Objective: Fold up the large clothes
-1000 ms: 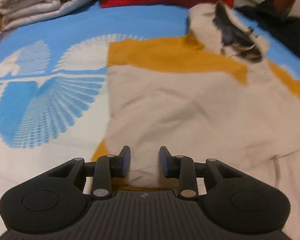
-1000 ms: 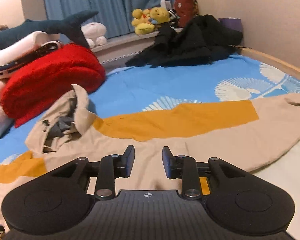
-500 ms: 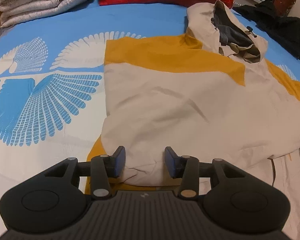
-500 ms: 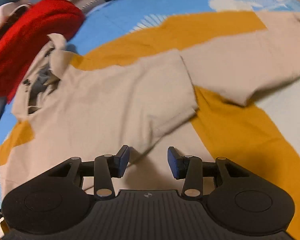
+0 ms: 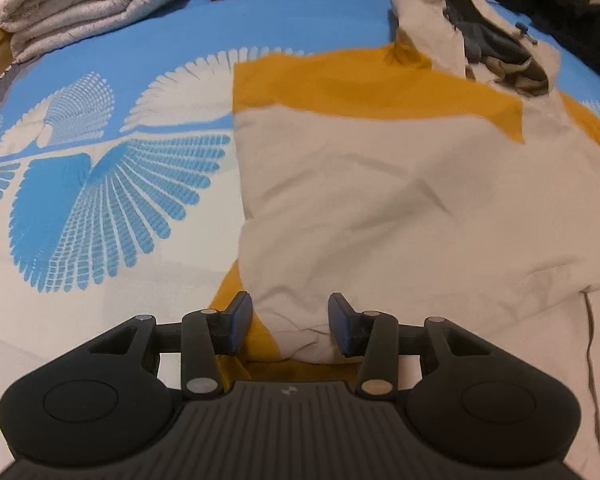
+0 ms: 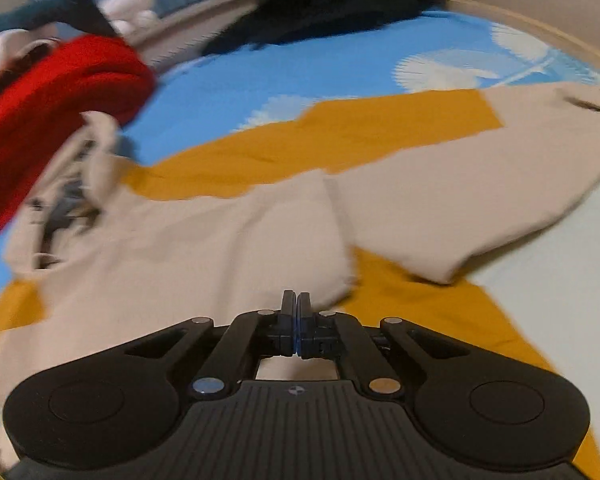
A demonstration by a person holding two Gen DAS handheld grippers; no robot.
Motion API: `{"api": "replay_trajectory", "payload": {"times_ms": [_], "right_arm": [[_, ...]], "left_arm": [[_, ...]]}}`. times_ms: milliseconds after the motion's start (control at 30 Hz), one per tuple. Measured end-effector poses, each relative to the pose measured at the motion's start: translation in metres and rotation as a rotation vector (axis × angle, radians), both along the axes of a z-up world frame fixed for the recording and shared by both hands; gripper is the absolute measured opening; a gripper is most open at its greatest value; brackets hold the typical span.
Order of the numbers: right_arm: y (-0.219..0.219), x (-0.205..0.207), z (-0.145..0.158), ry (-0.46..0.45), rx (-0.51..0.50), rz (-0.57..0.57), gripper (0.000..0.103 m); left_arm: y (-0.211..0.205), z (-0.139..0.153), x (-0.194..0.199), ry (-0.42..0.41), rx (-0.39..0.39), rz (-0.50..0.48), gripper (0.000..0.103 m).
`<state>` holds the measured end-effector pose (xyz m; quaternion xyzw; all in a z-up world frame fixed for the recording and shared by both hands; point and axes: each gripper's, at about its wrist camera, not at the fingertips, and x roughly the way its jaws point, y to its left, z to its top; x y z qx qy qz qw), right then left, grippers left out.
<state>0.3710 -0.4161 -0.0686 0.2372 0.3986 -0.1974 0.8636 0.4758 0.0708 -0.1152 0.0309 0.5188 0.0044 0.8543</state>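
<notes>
Fabric first: my left gripper [image 5: 290, 326] stands part-open astride a bunched cuff or hem [image 5: 304, 340] of the beige-and-mustard jacket [image 5: 380, 200], pads clear of the cloth; my right gripper [image 6: 296, 312] has just snapped shut, nothing plainly pinched; whether it catches the folded-in panel's edge I cannot tell. I judge one side is folded across; next the long sleeve [image 6: 480, 200], spread well right, wants gripping and laying over the body. Beyond lie the bedsheet [image 5: 100, 208], red blanket [image 6: 60, 92], dark clothes [image 6: 340, 4]; no containers visible.
</notes>
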Motion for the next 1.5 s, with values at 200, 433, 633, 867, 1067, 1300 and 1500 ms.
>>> {"api": "replay_trajectory", "payload": {"times_ms": [200,433,633,867,1067,1300,1500], "right_arm": [[0.010,-0.001,0.014,-0.172,0.111,0.130,0.009],[0.014,0.007,-0.011,0.027,0.134,0.152,0.028],[0.013,-0.003,0.036,-0.086,-0.015,0.189,0.028],[-0.007,-0.026,0.065,-0.152,-0.184,0.209,0.030],[-0.035,-0.053,0.079,-0.160,-0.240,0.180,0.032],[-0.072,-0.069,0.071,-0.120,-0.247,0.146,0.034],[-0.113,-0.075,0.059,-0.093,-0.223,0.094,0.034]], "left_arm": [[0.002,-0.004,0.001,0.021,-0.059,0.015,0.046],[-0.007,0.030,-0.006,-0.069,-0.083,-0.005,0.048],[-0.035,0.058,-0.028,-0.142,-0.087,-0.037,0.056],[-0.083,0.078,-0.069,-0.195,-0.143,-0.128,0.056],[-0.119,0.083,-0.090,-0.233,-0.144,-0.201,0.057],[-0.129,0.071,-0.092,-0.219,-0.104,-0.209,0.057],[-0.132,0.066,-0.086,-0.210,-0.102,-0.213,0.057]]}}
